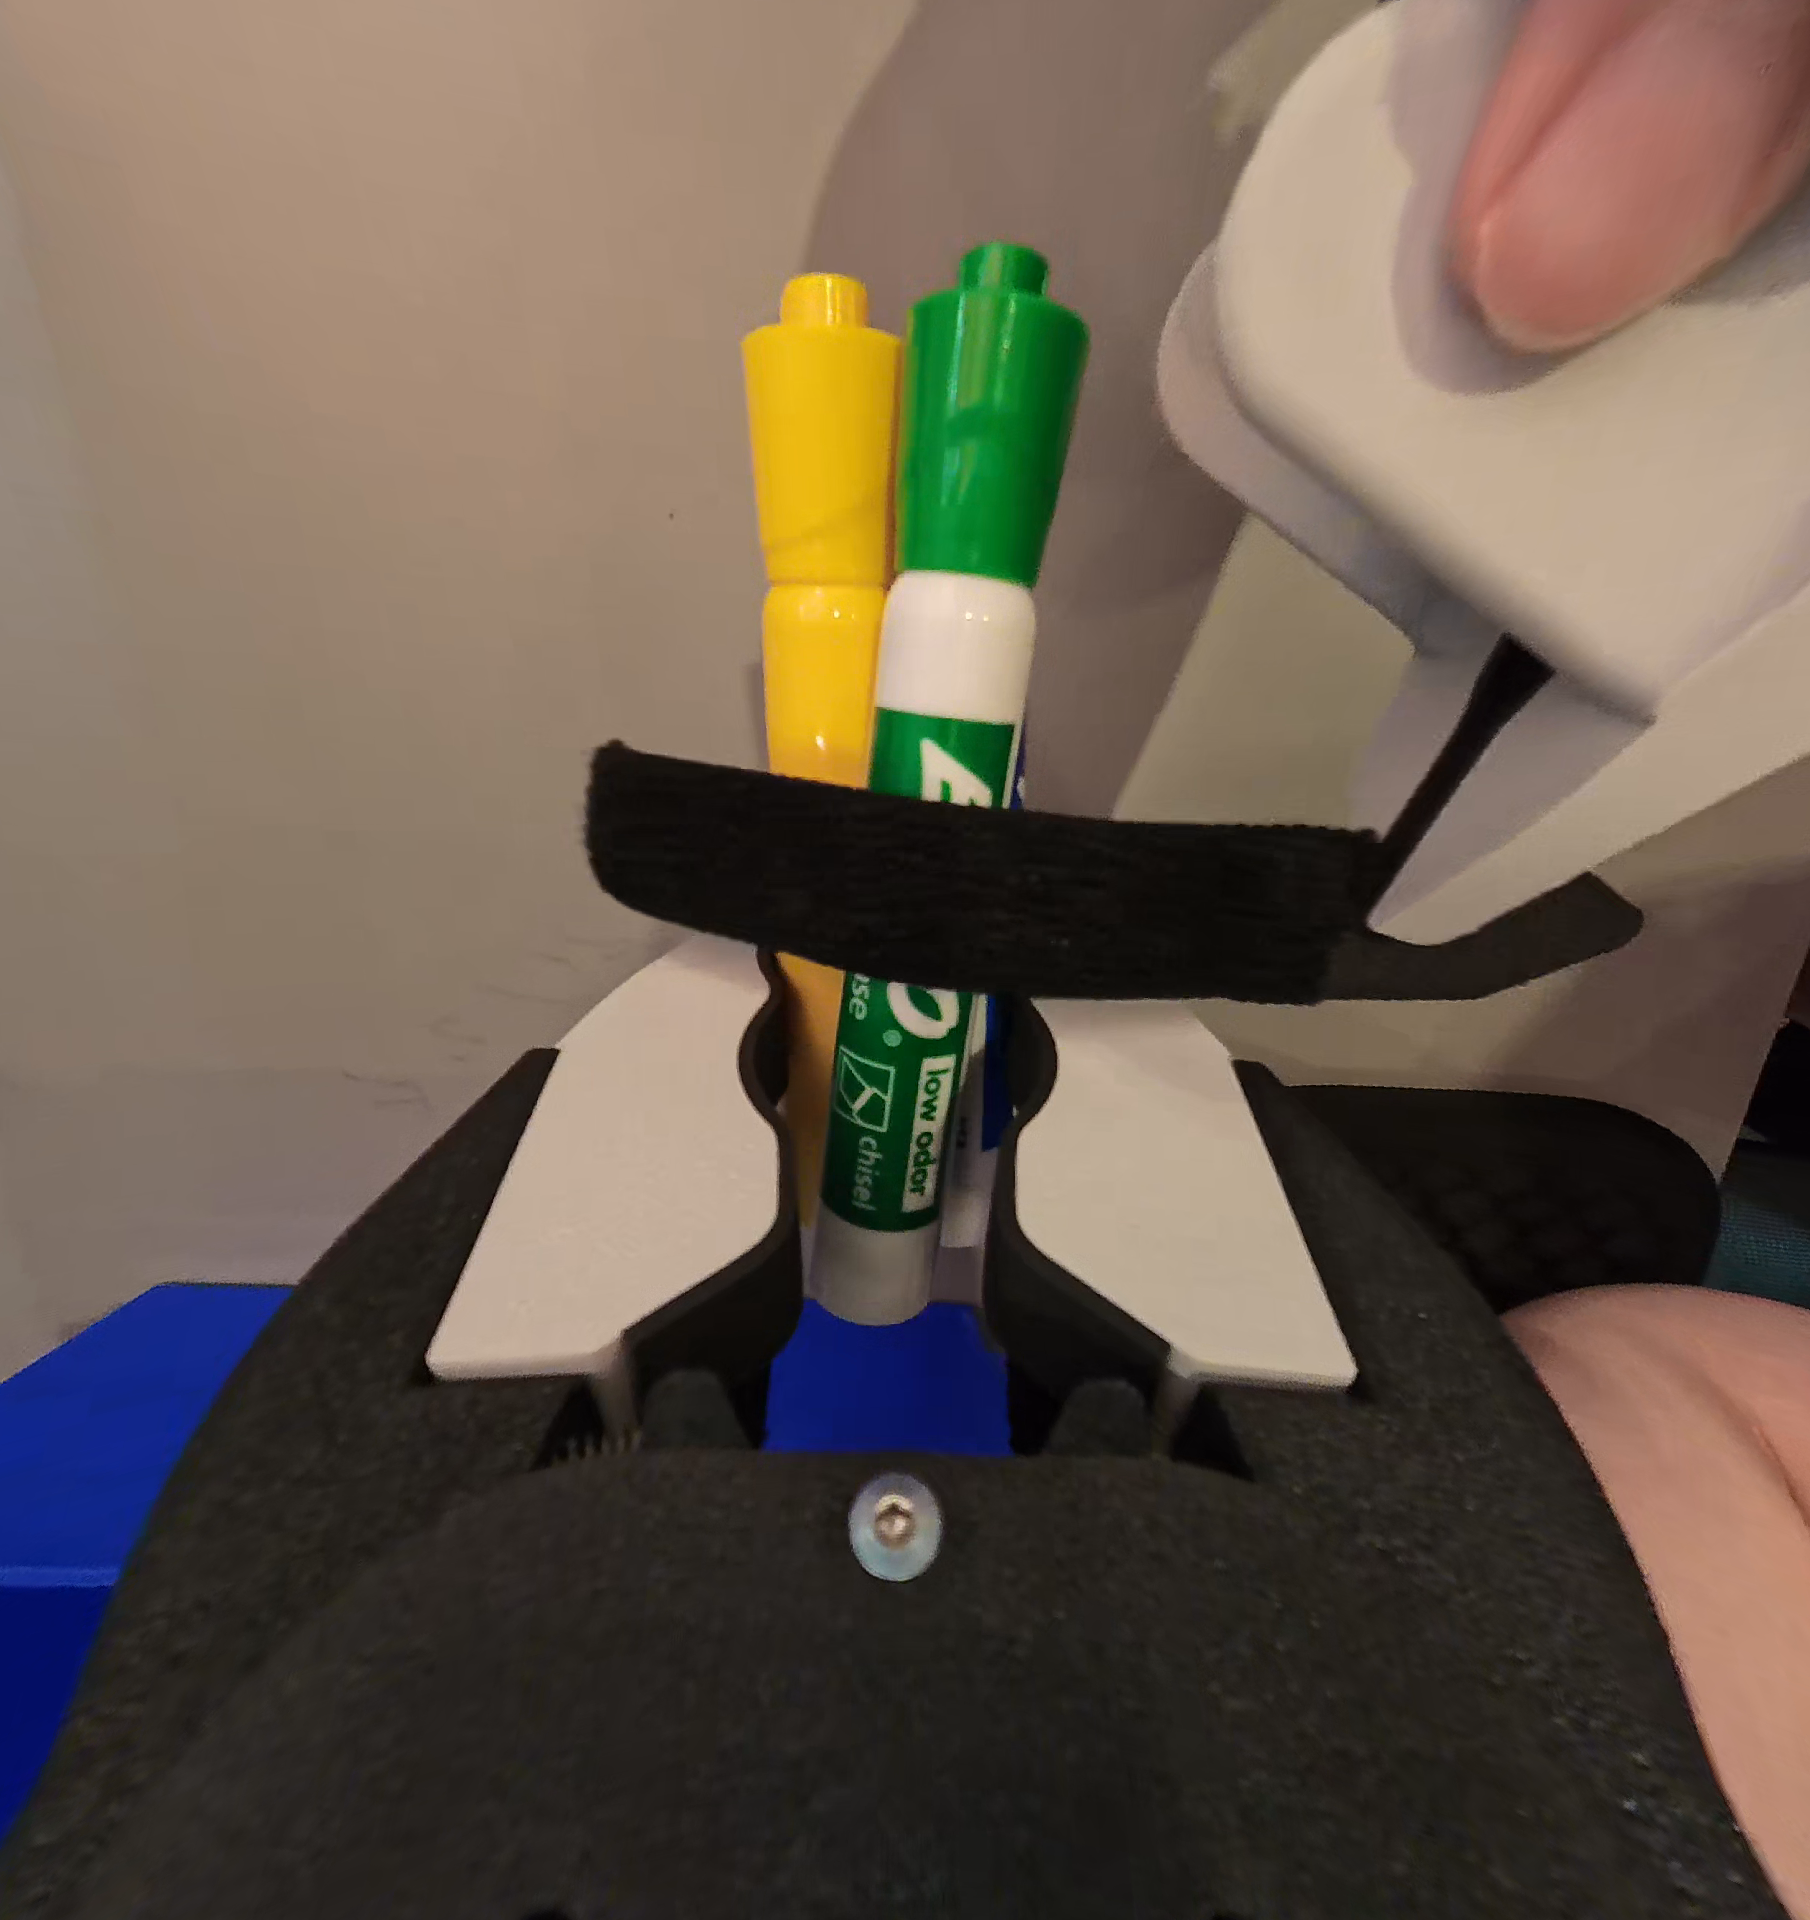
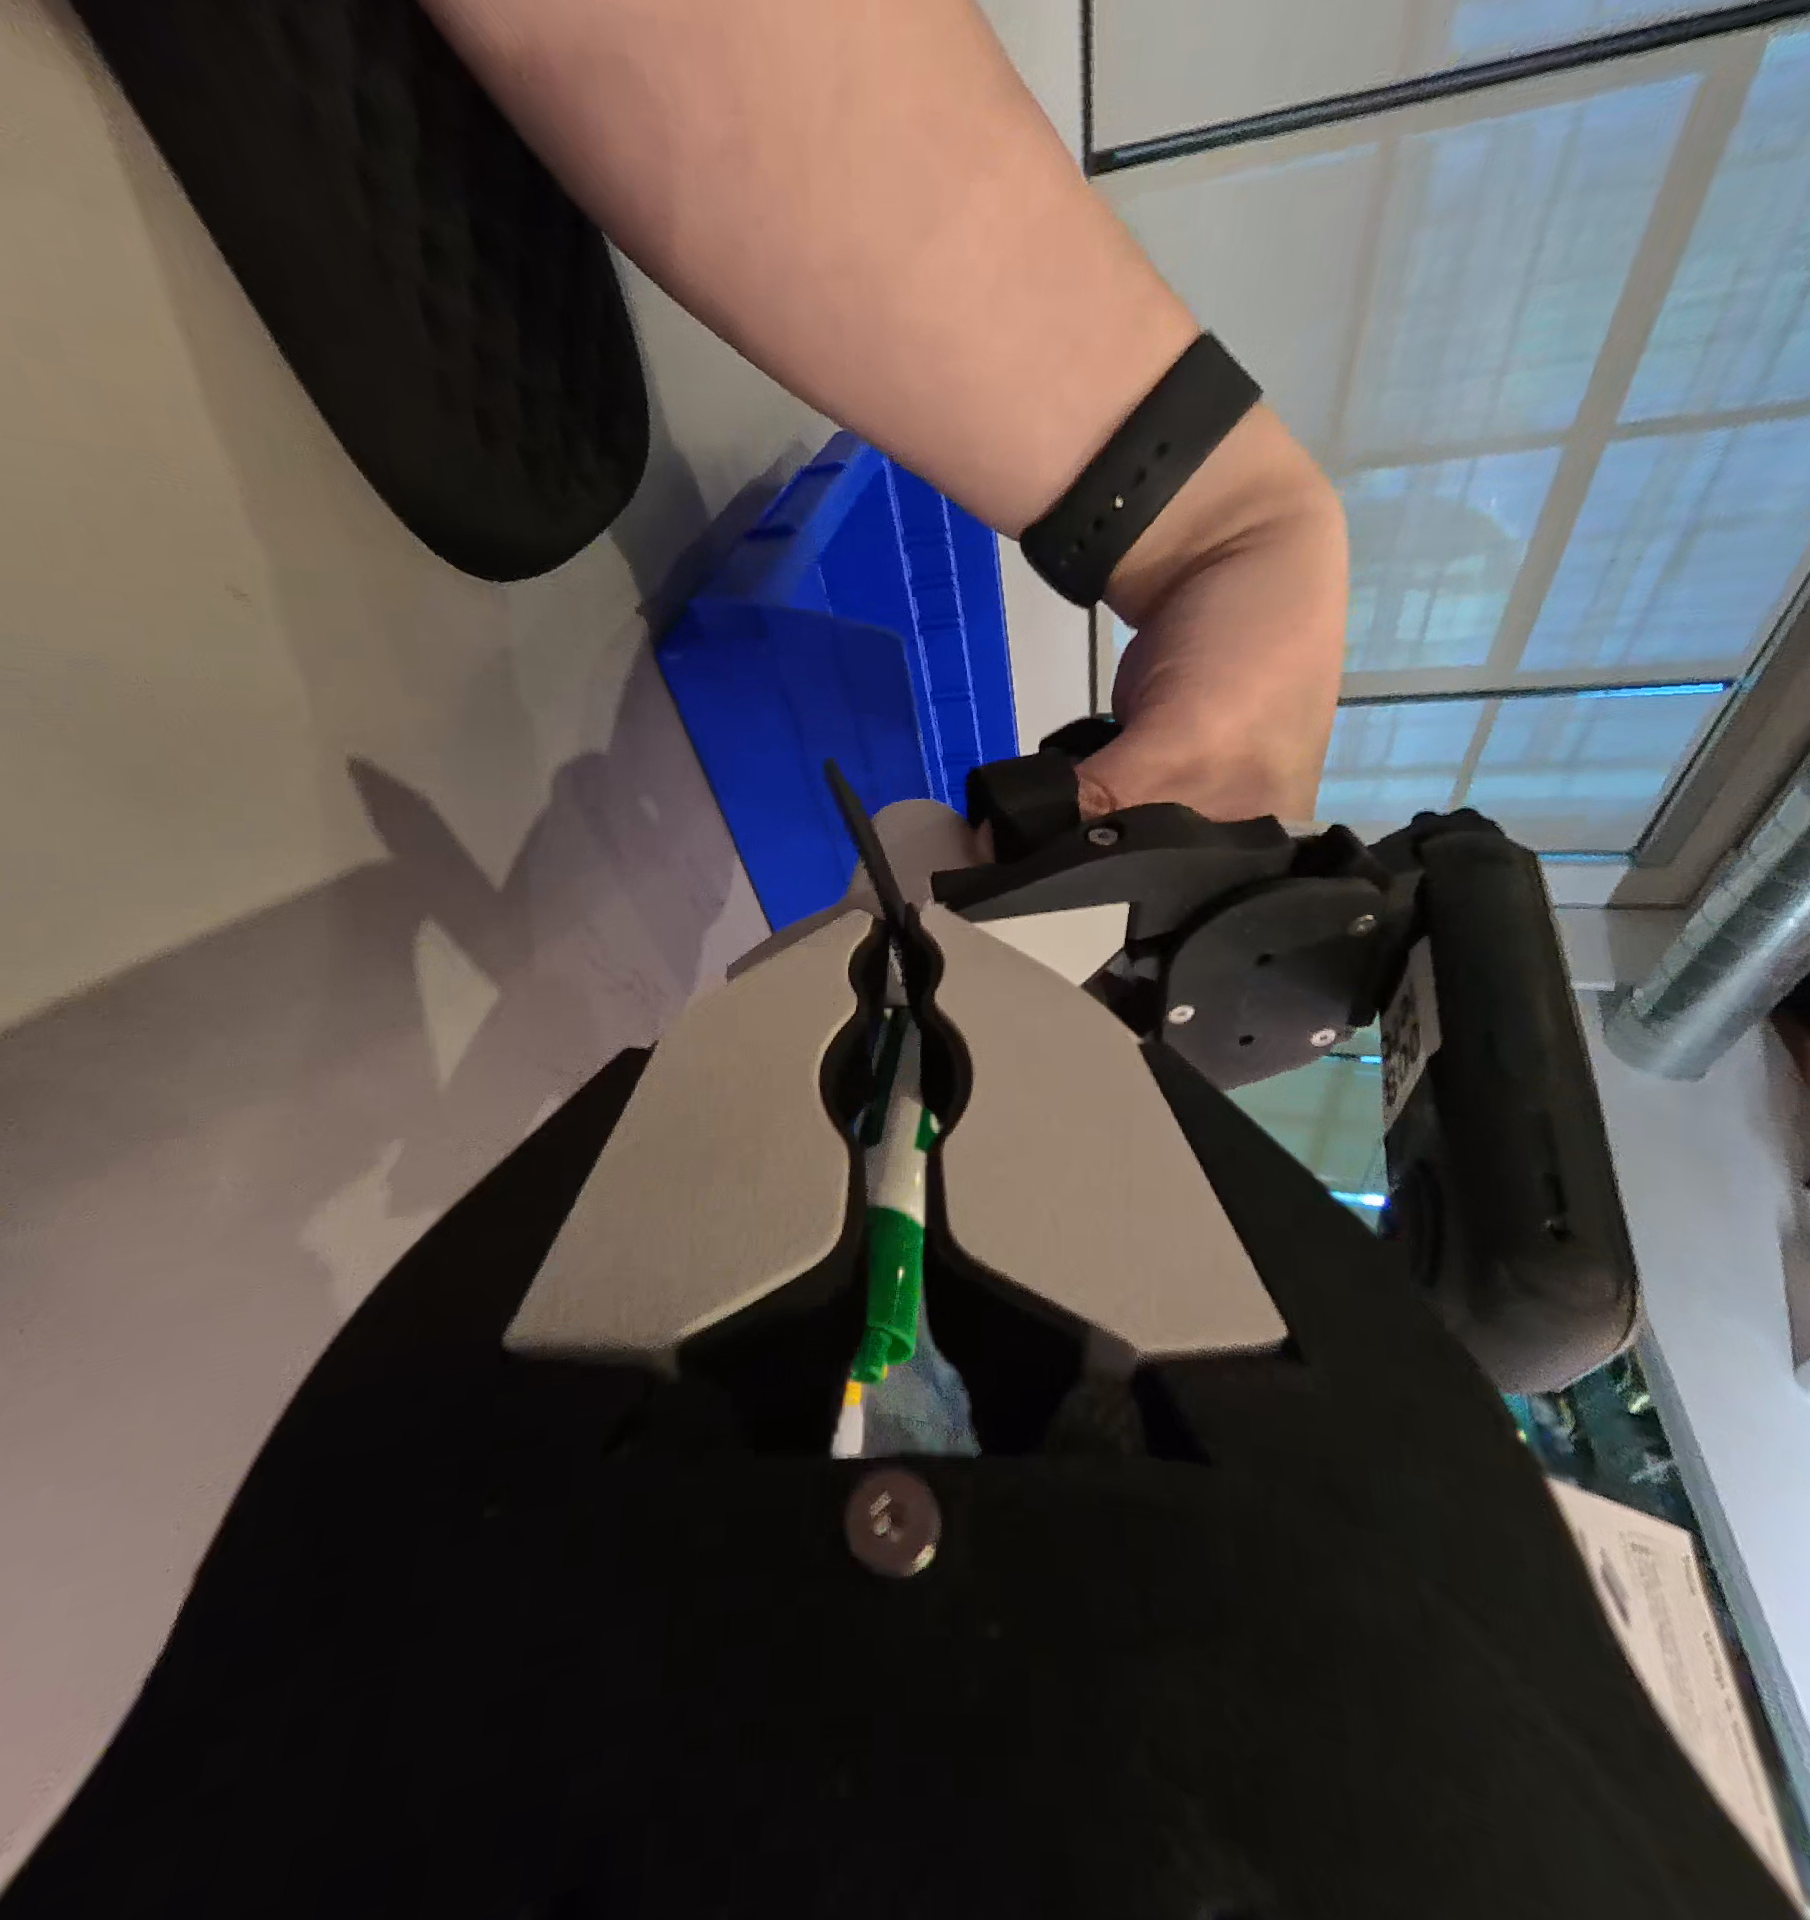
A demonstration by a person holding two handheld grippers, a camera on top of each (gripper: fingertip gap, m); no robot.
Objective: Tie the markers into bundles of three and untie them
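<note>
In the left wrist view my left gripper (image 1: 890,1039) is shut on a bundle of markers held upright: a yellow marker (image 1: 823,468), a green marker (image 1: 974,468) and a sliver of a blue one (image 1: 996,1091) behind. A black strap (image 1: 963,883) loops loosely around them above the fingertips. My right gripper (image 1: 1389,883) comes in from the upper right, shut on the strap's end. In the right wrist view the right gripper (image 2: 896,935) pinches the strap (image 2: 865,831). The green marker (image 2: 896,1195) shows through the gap between its fingers. The left gripper (image 2: 974,883) sits just beyond.
A blue bin (image 1: 49,1475) stands on the grey table (image 1: 309,520), behind the left gripper; it also shows in the right wrist view (image 2: 807,707). A forearm with a black wristband (image 2: 1140,468) holds the left gripper. A dark rounded object (image 2: 413,260) lies on the table. Spacing between my two grippers at the tips: around 7 centimetres. The dark rounded object (image 2: 413,260) is about equally far from each gripper, around 15 centimetres.
</note>
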